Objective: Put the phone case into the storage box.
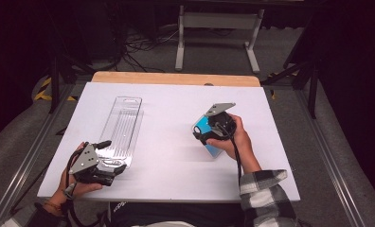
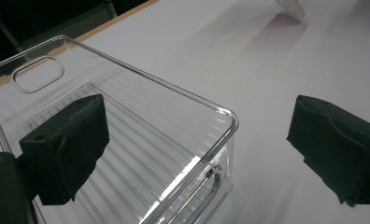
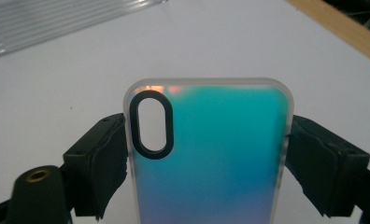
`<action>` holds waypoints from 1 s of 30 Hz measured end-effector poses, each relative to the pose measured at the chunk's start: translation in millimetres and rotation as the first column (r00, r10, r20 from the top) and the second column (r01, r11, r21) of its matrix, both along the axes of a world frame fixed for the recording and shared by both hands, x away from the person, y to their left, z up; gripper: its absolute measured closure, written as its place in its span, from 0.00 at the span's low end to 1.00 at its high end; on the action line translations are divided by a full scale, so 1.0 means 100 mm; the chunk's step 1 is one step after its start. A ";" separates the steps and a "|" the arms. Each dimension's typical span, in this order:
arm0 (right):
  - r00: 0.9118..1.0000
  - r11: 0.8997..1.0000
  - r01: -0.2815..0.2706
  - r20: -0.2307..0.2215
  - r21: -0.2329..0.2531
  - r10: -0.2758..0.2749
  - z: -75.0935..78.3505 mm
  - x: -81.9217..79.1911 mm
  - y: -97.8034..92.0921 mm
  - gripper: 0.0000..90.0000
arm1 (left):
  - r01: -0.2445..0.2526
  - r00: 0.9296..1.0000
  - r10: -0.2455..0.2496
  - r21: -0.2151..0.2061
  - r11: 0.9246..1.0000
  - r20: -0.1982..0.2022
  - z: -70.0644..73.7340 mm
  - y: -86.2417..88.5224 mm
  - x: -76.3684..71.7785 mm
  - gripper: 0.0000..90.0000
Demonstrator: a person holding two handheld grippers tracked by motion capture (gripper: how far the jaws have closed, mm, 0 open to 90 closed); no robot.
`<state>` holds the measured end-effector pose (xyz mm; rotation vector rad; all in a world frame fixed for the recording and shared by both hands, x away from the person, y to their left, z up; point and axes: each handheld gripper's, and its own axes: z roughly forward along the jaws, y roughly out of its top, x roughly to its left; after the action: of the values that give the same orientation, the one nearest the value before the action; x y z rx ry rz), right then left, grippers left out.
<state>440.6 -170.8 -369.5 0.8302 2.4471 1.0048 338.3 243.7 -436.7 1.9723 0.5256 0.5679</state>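
1. Our right gripper (image 3: 206, 154) has its jaws pressed against the two long edges of the phone case (image 3: 211, 158), one on each side, so the case is clamped between them.
2. Our left gripper (image 2: 197, 149) has its jaws spread wide; one jaw sits over the ribbed floor of the clear plastic tray (image 2: 127, 154) and the other is out past the tray's corner, over bare table, touching nothing that we can see.
3. The phone case is frosted at the rim, with a back that shades from teal to blue and violet, and a black-ringed oval camera cut-out near its top corner.
4. In the high view we see the phone case (image 1: 205, 128) on the right of the tray, well apart from it, with the right gripper (image 1: 213, 128) and our right hand (image 1: 233, 139) over it; whether its lower end rests on the table we cannot tell.
5. The tray (image 1: 121, 130) is long, narrow and see-through, with a slot handle at its far end; it lies flat on the white table (image 1: 171, 99).
6. Our left gripper (image 1: 102, 158) sits at the tray's near end, held in our left hand (image 1: 74, 184) just below that end.
7. Beyond the tray's far end runs the wooden strip (image 1: 176, 78) along the back of the table.
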 end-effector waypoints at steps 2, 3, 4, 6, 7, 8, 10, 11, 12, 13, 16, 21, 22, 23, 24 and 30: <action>1.000 1.000 0.008 0.024 0.022 -0.008 0.01 -0.01 -0.01 0.20 | -0.001 1.000 0.001 0.000 1.000 0.001 0.00 0.00 0.00 0.07; 0.999 0.999 0.012 0.036 0.036 -0.013 0.02 -0.01 -0.03 0.20 | -0.002 1.000 0.002 -0.001 1.000 0.001 0.00 0.00 0.00 0.07; 0.999 0.999 0.017 0.049 0.049 -0.019 0.04 -0.02 -0.04 0.20 | -0.002 1.000 0.002 -0.002 1.000 0.001 0.00 0.01 0.00 0.07; 0.996 0.997 0.023 0.082 0.075 -0.029 0.06 -0.03 -0.06 0.20 | -0.003 1.000 0.003 -0.003 1.000 0.005 0.00 0.01 0.00 0.07; 0.995 0.996 0.025 0.096 0.087 -0.033 0.08 -0.04 -0.06 0.20 | -0.004 1.000 0.004 -0.004 1.000 0.004 0.00 0.01 0.00 0.07; 0.993 0.995 0.022 0.114 0.099 -0.034 0.09 -0.05 -0.07 0.20 | -0.004 1.000 0.004 -0.007 1.000 0.003 0.00 0.01 0.00 0.07; 0.988 0.992 0.031 0.144 0.123 -0.049 0.12 -0.08 -0.08 0.20 | -0.004 1.000 0.004 -0.006 1.000 0.006 0.01 0.01 -0.01 0.07; 0.986 0.990 0.030 0.160 0.135 -0.052 0.13 -0.09 -0.09 0.20 | -0.005 1.000 0.005 -0.013 1.000 0.002 0.00 0.01 -0.01 0.07; 0.983 0.989 0.031 0.174 0.147 -0.057 0.15 -0.10 -0.09 0.20 | -0.004 1.000 0.004 -0.015 1.000 0.004 0.00 0.01 -0.01 0.07; 0.980 0.987 0.033 0.187 0.158 -0.063 0.16 -0.11 -0.10 0.20 | -0.006 1.000 0.006 -0.015 1.000 0.007 0.00 0.01 -0.01 0.07; 0.974 0.981 0.036 0.215 0.189 -0.077 0.20 -0.15 -0.10 0.20 | -0.009 1.000 0.009 -0.013 1.000 0.008 0.00 0.01 -0.01 0.07; 0.962 0.973 0.041 0.253 0.228 -0.100 0.25 -0.21 -0.08 0.20 | -0.008 1.000 0.008 -0.011 1.000 0.008 0.00 0.01 -0.01 0.07; 0.960 0.972 0.041 0.261 0.231 -0.103 0.26 -0.23 -0.07 0.20 | -0.008 1.000 0.008 -0.011 1.000 0.010 0.00 0.01 -0.01 0.07; 0.956 0.971 0.043 0.272 0.236 -0.108 0.27 -0.24 -0.06 0.20 | -0.006 1.000 0.006 -0.014 1.000 0.009 0.00 0.01 -0.02 0.08; 0.955 0.969 0.045 0.274 0.242 -0.112 0.28 -0.25 -0.06 0.20 | -0.003 1.000 0.003 -0.013 1.000 0.011 0.01 0.01 -0.01 0.08; 0.945 0.959 0.047 0.300 0.281 -0.134 0.31 -0.31 -0.02 0.20 | -0.003 1.000 0.003 -0.019 1.000 0.013 0.02 0.02 -0.02 0.08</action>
<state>409.2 -172.7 -338.2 0.7871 2.0118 1.3437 336.7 245.6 -435.0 1.9491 0.5246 0.5752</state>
